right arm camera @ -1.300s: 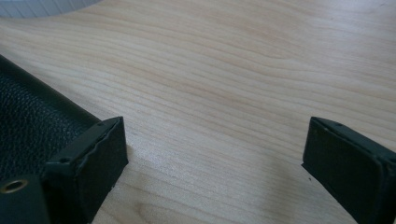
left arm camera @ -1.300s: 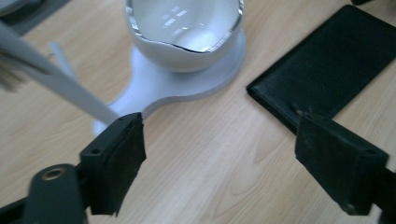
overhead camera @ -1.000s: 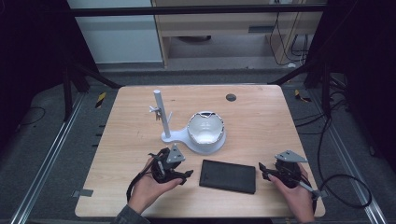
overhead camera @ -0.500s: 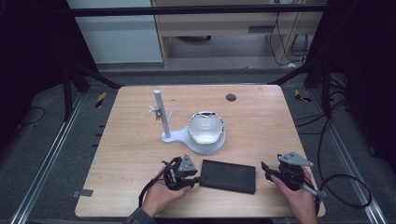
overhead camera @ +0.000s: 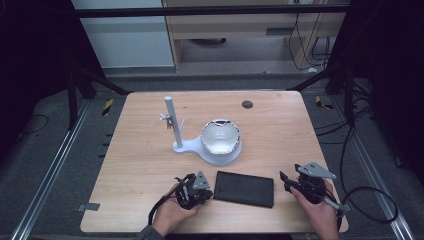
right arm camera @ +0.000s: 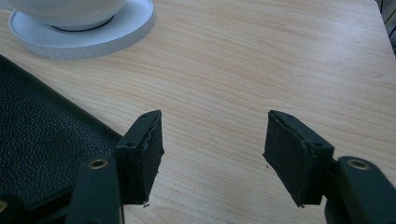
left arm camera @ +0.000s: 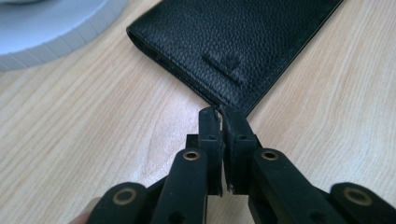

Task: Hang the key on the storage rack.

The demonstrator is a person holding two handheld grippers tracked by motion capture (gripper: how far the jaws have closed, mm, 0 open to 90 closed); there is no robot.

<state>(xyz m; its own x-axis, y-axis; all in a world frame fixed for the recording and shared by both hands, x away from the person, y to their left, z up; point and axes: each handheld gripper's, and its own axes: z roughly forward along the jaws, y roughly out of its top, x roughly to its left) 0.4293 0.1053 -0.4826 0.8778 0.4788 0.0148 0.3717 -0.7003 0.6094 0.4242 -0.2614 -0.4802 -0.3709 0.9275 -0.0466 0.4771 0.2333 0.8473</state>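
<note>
On the wooden table, going from the left side across, a white stand rises as a slim upright post with small clips partway up; its flat base runs into a round white disc that carries a white bowl-shaped piece.

Nearer the person, the left gripper sits low at the table's near edge, held in the left hand, with its tips at the left short end of the black leather wallet. In the left gripper view its 2 black jaws stand pressed together, with no gap between them, and their tips meet right at the near corner of the wallet. Whether a sliver of the leather edge is nipped between them, I cannot tell; the wallet lies flat on the wood either way.

That wallet lies lengthwise between the 2 grippers, just in front of the white disc and apart from it.

To the right, the right gripper is held by the right hand, near the wallet's right end but not touching it. In the right gripper view its jaws have just been closing yet stand about half apart, bare table between them, and the wallet lies beside the left jaw.
</note>
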